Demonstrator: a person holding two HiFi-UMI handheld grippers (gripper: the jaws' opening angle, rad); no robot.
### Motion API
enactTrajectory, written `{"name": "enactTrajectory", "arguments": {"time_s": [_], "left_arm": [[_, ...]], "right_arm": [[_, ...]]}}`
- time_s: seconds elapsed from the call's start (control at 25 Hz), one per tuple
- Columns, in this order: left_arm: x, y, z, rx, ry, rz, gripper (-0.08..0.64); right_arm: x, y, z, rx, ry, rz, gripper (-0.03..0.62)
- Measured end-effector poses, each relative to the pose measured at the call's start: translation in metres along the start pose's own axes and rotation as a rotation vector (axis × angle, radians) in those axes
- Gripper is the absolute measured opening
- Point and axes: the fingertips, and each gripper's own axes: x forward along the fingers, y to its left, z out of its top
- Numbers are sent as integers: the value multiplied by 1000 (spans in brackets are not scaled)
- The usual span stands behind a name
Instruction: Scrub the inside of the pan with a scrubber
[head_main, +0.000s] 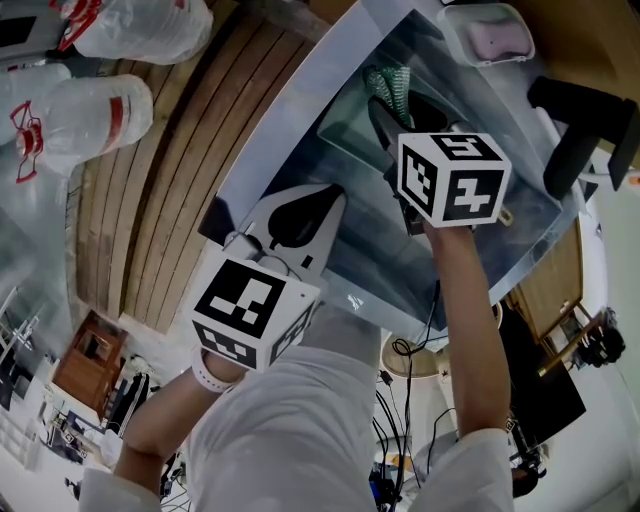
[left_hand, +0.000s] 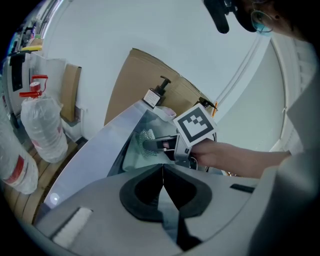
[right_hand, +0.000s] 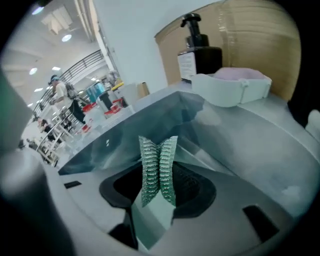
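Wooden counter (head_main: 170, 180) slats lie far left; next, the left tool (head_main: 332, 192) hovers at the sink (head_main: 290, 110) rim, jaws pressed together on nothing. Right of it, the right tool (head_main: 385, 112) pinches the folded green scrubber (head_main: 394, 84) above the pale-green pan (head_main: 345, 135) inside the sink.

Nothing here can actually be read. The dark pump bottle (right_hand: 201, 54) at the far edge of the worktop (right_hand: 280, 150) carries a white label (right_hand: 186, 66), but its print is too small and blurred to make out. The clear plastic bags (head_main: 85, 125) on the wooden slats (head_main: 190, 150) beside the worktop's edge show red printing (head_main: 118, 115), only as bands and shapes, no legible letters. The background stalls in the right gripper view are too small to show any signs.
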Motion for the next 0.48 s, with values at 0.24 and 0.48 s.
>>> {"name": "enactTrajectory", "arguments": {"time_s": [0.24,0.48], "left_arm": [[0,2,0,-5,0,5,6],[-2,6,0,-19,-4,11,6]], "right_arm": [[11,-16,-4,307,-29,-54,158],[17,-24,-6,558,-43,-60,158]]}}
